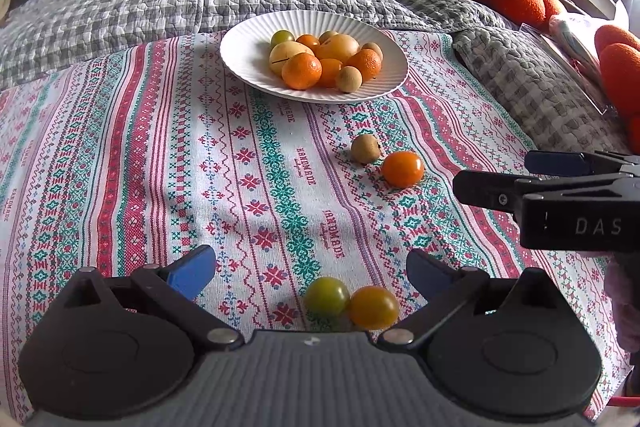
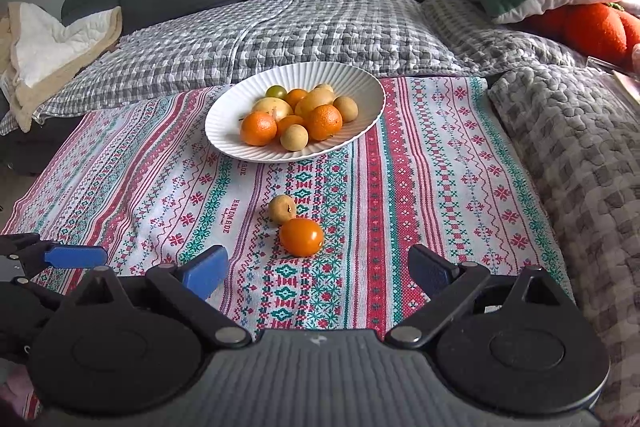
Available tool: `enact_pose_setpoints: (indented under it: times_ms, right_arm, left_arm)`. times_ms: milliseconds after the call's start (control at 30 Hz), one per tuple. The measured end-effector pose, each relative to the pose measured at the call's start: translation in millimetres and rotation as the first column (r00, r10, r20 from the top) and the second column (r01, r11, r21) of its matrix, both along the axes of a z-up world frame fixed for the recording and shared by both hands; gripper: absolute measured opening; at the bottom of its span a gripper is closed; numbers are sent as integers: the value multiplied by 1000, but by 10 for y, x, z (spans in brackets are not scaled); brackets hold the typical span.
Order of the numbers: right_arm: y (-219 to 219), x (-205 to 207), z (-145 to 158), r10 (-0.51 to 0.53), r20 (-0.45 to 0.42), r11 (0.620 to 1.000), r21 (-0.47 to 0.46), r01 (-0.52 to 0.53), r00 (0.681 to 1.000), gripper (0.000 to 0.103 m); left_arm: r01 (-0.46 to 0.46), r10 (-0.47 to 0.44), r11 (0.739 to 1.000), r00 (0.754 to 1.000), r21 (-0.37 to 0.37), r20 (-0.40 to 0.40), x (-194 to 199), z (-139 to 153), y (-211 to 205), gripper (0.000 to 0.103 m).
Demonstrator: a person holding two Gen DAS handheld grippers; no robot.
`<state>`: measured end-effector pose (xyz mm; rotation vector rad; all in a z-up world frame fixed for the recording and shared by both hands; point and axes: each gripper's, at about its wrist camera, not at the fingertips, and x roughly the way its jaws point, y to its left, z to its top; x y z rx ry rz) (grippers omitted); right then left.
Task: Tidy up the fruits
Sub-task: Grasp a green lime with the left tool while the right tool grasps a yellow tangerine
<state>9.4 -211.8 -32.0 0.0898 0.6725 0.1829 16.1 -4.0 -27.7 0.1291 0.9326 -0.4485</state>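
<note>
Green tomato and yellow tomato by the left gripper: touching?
Touching. Left wrist view shows the green tomato pressed against the yellow tomato, no cloth visible between them.

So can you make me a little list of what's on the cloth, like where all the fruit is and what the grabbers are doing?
surface: patterned cloth spread over a sofa seat
plate: white ribbed plate, piled with fruit, at the far side of the cloth
loose fruit, middle: brown round fruit touching orange tomato
loose fruit, near: green tomato touching yellow tomato
left gripper: open, empty, just above the near pair
right gripper: open, empty, facing the middle pair
</note>
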Motion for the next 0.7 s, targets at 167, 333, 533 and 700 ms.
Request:
enact_pose_setpoints:
  times_ms: [167, 333, 533, 700]
  right_arm:
    - [-91, -27, -48, 23, -19, 1000, 0, -23, 1000, 96]
    - [-103, -30, -106, 65, -46, 998, 13, -64, 997, 96]
    - [-34, -38, -142, 120, -68, 993, 30, -118, 990, 92]
    - [16, -66, -151, 157, -74, 988, 19, -156, 985, 92]
  left_arm:
    - [32, -32, 999, 999, 2, 18, -43, -4, 66, 94]
    - [111, -111, 994, 994, -1, 25, -106, -41, 72, 90]
    - [167, -167, 986, 986, 4, 8, -126, -78, 53, 54]
    - [164, -164, 986, 986, -12, -31, -85, -115, 93, 33]
